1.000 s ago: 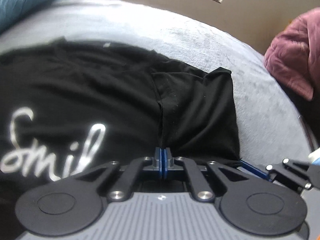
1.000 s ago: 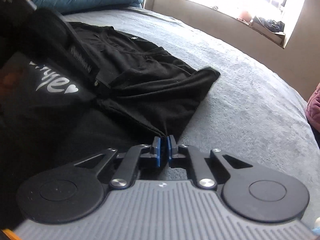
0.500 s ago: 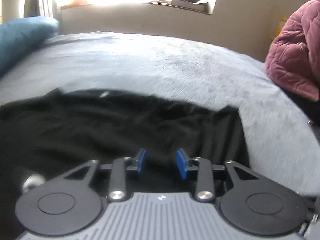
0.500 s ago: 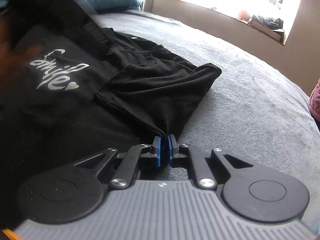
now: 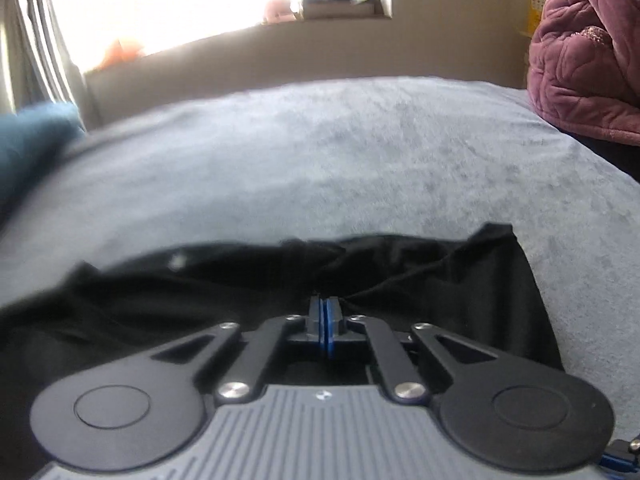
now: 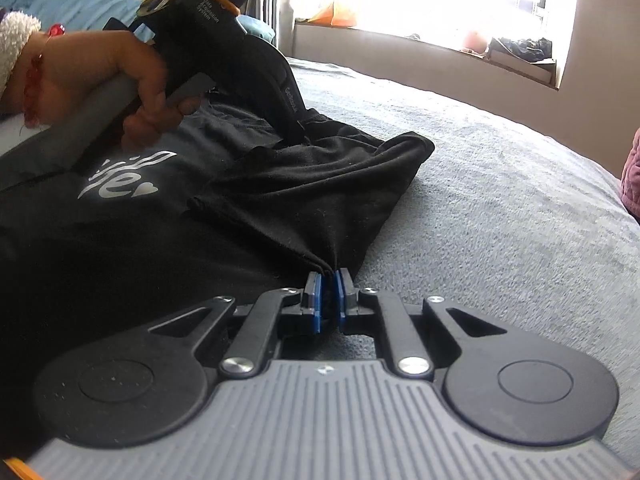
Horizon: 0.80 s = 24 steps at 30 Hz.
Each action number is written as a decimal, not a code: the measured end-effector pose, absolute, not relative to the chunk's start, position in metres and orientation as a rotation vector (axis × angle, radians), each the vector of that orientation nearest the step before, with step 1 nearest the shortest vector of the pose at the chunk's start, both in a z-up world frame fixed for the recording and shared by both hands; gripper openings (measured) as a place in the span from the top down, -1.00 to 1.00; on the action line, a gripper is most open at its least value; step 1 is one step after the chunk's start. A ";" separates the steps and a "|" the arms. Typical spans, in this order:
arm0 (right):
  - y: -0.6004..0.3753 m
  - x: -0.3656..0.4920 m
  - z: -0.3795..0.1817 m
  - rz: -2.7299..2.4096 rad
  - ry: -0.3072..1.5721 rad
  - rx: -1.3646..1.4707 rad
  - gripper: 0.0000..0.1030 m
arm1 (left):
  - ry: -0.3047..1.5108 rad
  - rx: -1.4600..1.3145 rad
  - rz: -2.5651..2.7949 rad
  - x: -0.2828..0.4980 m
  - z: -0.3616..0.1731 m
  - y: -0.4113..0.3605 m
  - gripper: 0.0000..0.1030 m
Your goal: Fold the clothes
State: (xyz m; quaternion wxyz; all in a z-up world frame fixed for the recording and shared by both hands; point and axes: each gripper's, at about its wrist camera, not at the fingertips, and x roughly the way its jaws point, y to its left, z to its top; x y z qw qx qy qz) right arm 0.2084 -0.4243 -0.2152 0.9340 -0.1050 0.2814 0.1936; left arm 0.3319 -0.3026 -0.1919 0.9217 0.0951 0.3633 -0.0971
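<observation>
A black T-shirt (image 6: 120,248) with silver lettering (image 6: 116,188) lies on the grey bed (image 6: 500,208). Its sleeve (image 6: 320,192) is folded over the body. My right gripper (image 6: 327,276) is shut on the sleeve's lower edge. My left gripper (image 5: 325,304) is shut on a pinch of the shirt's black fabric (image 5: 400,276) near the shoulder. In the right wrist view the left gripper (image 6: 296,132) reaches down onto the shirt's upper part, held by a hand (image 6: 100,80).
A blue pillow (image 5: 28,140) lies at the bed's far left. A pink quilted jacket (image 5: 580,52) sits at the right. A window sill (image 6: 460,56) with small items runs behind the bed. Grey bedding stretches beyond the shirt.
My left gripper let go, opened, moved up toward the shirt's shoulder and shut again on the fabric there. My right gripper stayed shut on the sleeve edge.
</observation>
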 end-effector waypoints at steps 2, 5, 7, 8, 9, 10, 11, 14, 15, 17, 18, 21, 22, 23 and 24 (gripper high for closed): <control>-0.425 0.208 -0.216 0.397 0.572 -0.209 0.86 | 0.735 0.171 -0.163 0.331 -0.187 -0.298 0.96; -0.425 0.208 -0.215 0.399 0.572 -0.201 0.86 | 0.718 0.133 -0.107 0.330 -0.180 -0.290 0.96; -0.426 0.209 -0.215 0.400 0.573 -0.196 0.86 | 0.756 0.160 -0.104 0.336 -0.187 -0.293 0.96; -0.426 0.209 -0.215 0.401 0.573 -0.196 0.86 | 0.775 0.174 -0.103 0.339 -0.190 -0.295 0.95; -0.426 0.209 -0.216 0.400 0.573 -0.195 0.86 | 0.816 0.199 -0.102 0.343 -0.197 -0.298 0.95; -0.426 0.208 -0.216 0.400 0.573 -0.195 0.86 | 0.836 0.216 -0.095 0.344 -0.201 -0.300 0.94; -0.426 0.209 -0.216 0.401 0.573 -0.194 0.86 | 0.821 0.225 -0.091 0.342 -0.201 -0.301 0.85; -0.426 0.208 -0.216 0.402 0.571 -0.188 0.86 | 0.772 0.252 -0.051 0.337 -0.187 -0.302 0.58; -0.427 0.208 -0.216 0.403 0.570 -0.187 0.86 | 0.735 0.249 -0.051 0.333 -0.179 -0.303 0.52; -0.427 0.209 -0.216 0.404 0.569 -0.184 0.86 | 0.668 0.245 -0.081 0.326 -0.163 -0.308 0.41; -0.428 0.209 -0.216 0.404 0.568 -0.182 0.86 | 0.647 0.241 -0.134 0.325 -0.156 -0.313 0.30; -0.428 0.209 -0.217 0.406 0.567 -0.176 0.86 | 0.669 0.259 -0.330 0.334 -0.142 -0.342 -0.17; -0.429 0.209 -0.217 0.407 0.566 -0.173 0.86 | 0.681 0.273 -0.381 0.339 -0.139 -0.354 -0.25; -0.430 0.209 -0.217 0.409 0.566 -0.169 0.86 | 0.720 0.308 -0.423 0.347 -0.141 -0.368 -0.45; -0.430 0.209 -0.217 0.410 0.566 -0.165 0.86 | 0.760 0.344 -0.466 0.355 -0.143 -0.381 -0.48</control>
